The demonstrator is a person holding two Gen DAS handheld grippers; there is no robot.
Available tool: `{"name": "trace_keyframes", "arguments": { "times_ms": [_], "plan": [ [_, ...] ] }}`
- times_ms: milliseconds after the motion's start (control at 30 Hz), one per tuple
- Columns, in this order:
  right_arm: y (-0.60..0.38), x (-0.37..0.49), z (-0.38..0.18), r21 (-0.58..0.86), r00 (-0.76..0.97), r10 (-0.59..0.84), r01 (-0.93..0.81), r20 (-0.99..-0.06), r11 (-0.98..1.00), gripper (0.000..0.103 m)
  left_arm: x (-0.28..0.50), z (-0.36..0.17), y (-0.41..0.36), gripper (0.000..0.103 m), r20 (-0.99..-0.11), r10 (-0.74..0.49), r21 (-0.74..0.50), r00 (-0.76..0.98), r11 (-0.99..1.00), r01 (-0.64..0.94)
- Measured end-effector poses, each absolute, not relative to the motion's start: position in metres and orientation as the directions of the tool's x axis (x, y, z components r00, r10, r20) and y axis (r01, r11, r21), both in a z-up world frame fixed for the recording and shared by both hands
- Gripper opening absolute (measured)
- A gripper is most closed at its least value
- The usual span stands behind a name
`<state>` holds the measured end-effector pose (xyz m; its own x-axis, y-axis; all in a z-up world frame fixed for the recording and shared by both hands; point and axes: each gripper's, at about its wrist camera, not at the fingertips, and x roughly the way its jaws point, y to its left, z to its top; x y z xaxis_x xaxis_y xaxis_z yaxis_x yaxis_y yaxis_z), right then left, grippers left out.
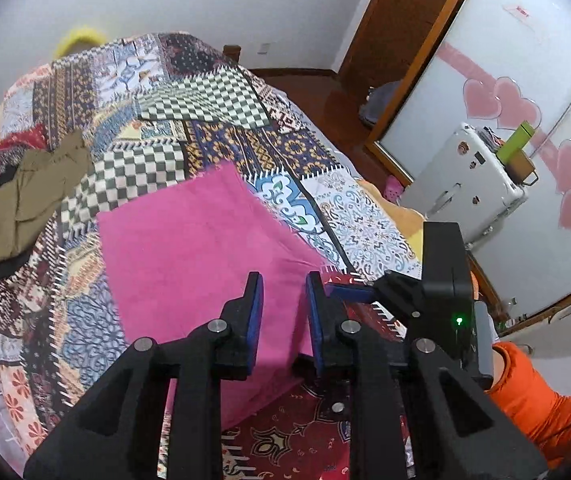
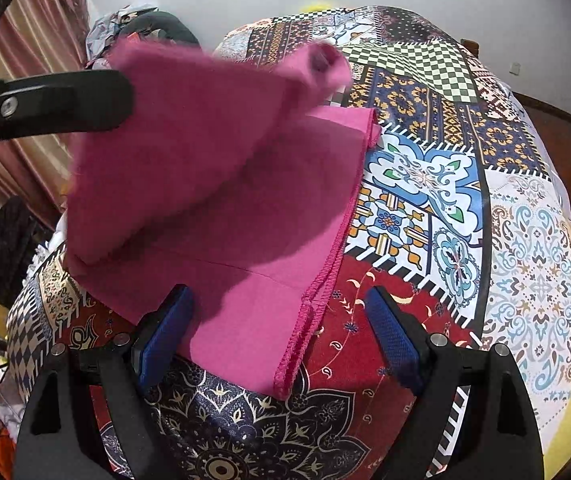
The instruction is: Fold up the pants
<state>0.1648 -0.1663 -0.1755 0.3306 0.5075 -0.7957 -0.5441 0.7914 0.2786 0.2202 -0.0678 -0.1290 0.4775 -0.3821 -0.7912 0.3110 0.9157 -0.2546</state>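
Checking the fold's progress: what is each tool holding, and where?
The left tool grips the pink pants by a lifted edge; the right tool is open, empty.

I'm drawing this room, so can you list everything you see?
pink pants: one, pink, on the quilt, one part lifted
quilt: one, many-coloured patchwork, covering the bed
olive garment: one, olive-brown, crumpled on the quilt's left side
case: one, white, beside the bed
green container: one, green, on top of the case
heart stickers: several, pink, on the glass door
curtain: one, striped pinkish-brown, by the wall
sleeve: one, orange, person's arm
left gripper: one, black with blue pads, holding the pants
right gripper: one, black with blue pads, open over the pants' hem
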Motion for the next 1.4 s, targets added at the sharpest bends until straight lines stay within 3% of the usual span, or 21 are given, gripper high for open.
{"name": "trace_keyframes", "arguments": {
  "times_ms": [100,167,267,433,867,967,1400],
  "plan": [
    [-0.17,0.164,-0.173,0.265,0.347,0.491,-0.53,-0.799,0.806,0.086,0.221,-0.121,-0.057,0.033,-0.782,-0.341,-0.213,0.521,0.933,0.291],
    [-0.173,0.161,-0.17,0.245,0.375,0.481,-0.526,-0.793,0.815,0.086,0.223,-0.117,-0.047,0.049,-0.774,-0.277,-0.153,0.569,0.955,0.256],
    [-0.178,0.16,-0.168,0.237,0.389,0.471,-0.515,-0.792,0.824,0.086,0.235,-0.115,-0.031,0.065,-0.761,-0.164,-0.05,0.628,0.979,0.195],
    [-0.184,0.162,-0.166,0.219,0.407,0.455,-0.507,-0.792,0.834,0.086,0.274,-0.127,-0.005,0.082,-0.768,-0.03,0.056,0.64,0.992,0.113],
    [-0.197,0.169,-0.167,0.212,0.429,0.418,-0.45,-0.8,0.868,0.086,0.379,-0.229,0.014,0.083,-0.899,0.097,0.148,0.427,0.985,0.087],
    [-0.205,0.171,-0.168,0.202,0.44,0.397,-0.426,-0.806,0.882,0.086,0.383,-0.255,0.014,0.089,-0.923,0.129,0.177,0.363,0.979,0.104],
    [-0.232,0.163,-0.146,0.154,0.516,0.337,-0.365,-0.787,0.918,0.086,0.283,-0.229,0.062,0.092,-0.913,0.126,0.151,0.389,0.988,0.035]
  ]
}}
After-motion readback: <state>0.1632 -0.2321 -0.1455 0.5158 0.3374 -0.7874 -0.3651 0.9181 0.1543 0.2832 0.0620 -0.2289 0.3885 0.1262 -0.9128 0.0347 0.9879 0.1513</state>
